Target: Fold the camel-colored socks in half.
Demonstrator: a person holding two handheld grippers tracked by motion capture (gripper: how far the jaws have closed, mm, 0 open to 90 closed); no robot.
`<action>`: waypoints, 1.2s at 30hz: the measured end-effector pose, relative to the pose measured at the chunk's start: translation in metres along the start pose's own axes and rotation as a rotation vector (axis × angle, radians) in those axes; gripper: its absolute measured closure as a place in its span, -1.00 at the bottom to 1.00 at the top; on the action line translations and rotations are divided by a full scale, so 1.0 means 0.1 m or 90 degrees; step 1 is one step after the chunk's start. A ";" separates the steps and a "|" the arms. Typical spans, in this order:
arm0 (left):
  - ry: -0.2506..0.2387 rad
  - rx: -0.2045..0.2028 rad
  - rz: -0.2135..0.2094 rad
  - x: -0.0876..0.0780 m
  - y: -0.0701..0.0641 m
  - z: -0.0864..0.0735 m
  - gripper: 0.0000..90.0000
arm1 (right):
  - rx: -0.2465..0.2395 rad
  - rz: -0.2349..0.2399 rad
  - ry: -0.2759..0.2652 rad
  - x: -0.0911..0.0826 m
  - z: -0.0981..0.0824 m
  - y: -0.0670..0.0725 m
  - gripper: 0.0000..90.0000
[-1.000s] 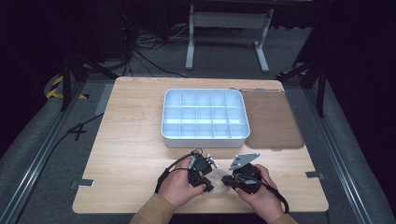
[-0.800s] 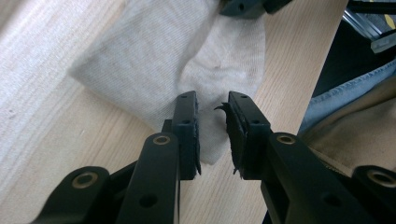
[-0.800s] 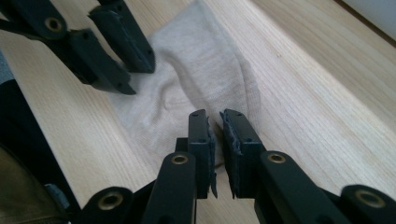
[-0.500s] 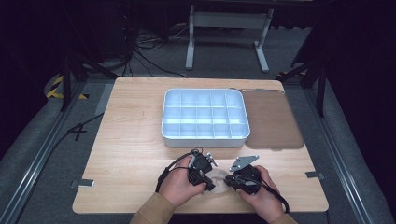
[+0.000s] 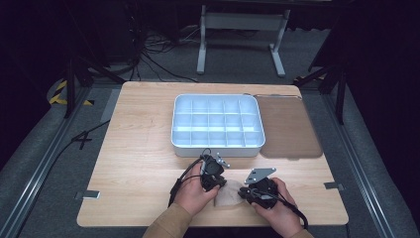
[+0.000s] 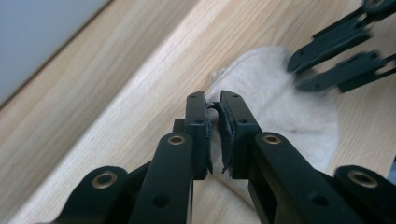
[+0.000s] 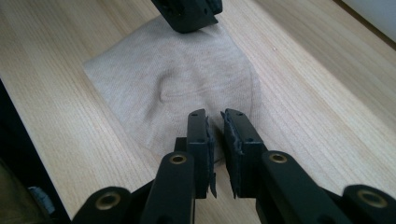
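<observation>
Beige sock (image 7: 187,88) lies flat on the wooden table (image 5: 138,168), near the front edge, between the person's two hands. In the high view it shows as a small pale patch (image 5: 229,196) between the two grippers.

Left gripper (image 6: 214,109): jaws nearly together, having just been closing, with a raised fold of the sock's edge pinched between the pads. Fabric bunches up at the tips. In the high view this gripper (image 5: 216,182) sits at the sock's left side, held in the left hand (image 5: 194,194).

Right gripper (image 7: 215,123): jaws a narrow gap apart, having just been opening slightly; tips sit over the sock's near edge. Fabric lies under and behind the tips; whether the pads press on it cannot be told. High view shows it (image 5: 243,193) at the sock's right side in the right hand (image 5: 275,208).

Behind the hands, well apart from the sock: white compartment tray (image 5: 216,148). Brown mat (image 5: 289,126) lies just beside the tray's right side.
</observation>
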State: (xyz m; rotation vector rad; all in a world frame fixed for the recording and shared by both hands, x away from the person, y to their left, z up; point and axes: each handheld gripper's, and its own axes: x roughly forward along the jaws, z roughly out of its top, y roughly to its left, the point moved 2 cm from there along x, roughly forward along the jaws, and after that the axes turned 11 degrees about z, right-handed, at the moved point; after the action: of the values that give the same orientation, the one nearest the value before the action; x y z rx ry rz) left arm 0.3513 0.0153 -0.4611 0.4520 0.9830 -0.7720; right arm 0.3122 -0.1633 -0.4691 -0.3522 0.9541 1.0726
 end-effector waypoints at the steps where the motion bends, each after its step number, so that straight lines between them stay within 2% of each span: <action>1: 0.000 0.000 0.000 0.00 0.00 0.00 0.86 | 0.000 0.000 0.000 0.00 0.00 0.00 0.79; 2: 0.005 -0.006 -0.001 0.00 0.00 0.00 0.86 | 0.004 0.001 0.000 -0.01 -0.01 0.00 0.79; 9: 0.009 -0.007 -0.003 0.02 0.02 -0.03 0.90 | 0.020 0.017 -0.003 -0.03 -0.06 -0.04 0.83; 19: -0.015 -0.016 -0.020 -0.02 0.04 -0.05 0.84 | 0.019 0.025 -0.001 -0.07 -0.08 -0.04 0.93; 24: -0.029 -0.016 -0.022 -0.13 0.06 -0.07 0.74 | 0.020 0.026 -0.015 -0.15 -0.05 -0.04 0.98; 25: -0.034 -0.025 -0.023 -0.19 0.07 -0.08 0.71 | 0.020 0.029 -0.022 -0.18 -0.03 -0.03 0.99; 29: -0.045 -0.031 -0.030 -0.27 0.10 -0.11 0.68 | 0.011 0.031 -0.023 -0.19 0.03 0.01 0.99; 31: -0.041 -0.030 -0.027 -0.34 0.11 -0.15 0.66 | 0.006 0.033 -0.024 -0.19 0.06 0.04 0.99; 36: -0.019 -0.030 -0.018 -0.36 0.13 -0.22 0.62 | -0.002 0.043 -0.028 -0.16 0.12 0.07 0.99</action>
State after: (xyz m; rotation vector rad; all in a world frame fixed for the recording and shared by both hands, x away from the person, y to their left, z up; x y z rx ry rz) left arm 0.3367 0.0517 -0.4403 0.3856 0.9795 -0.7769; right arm 0.3093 -0.1615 -0.4479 -0.2994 0.9311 1.1391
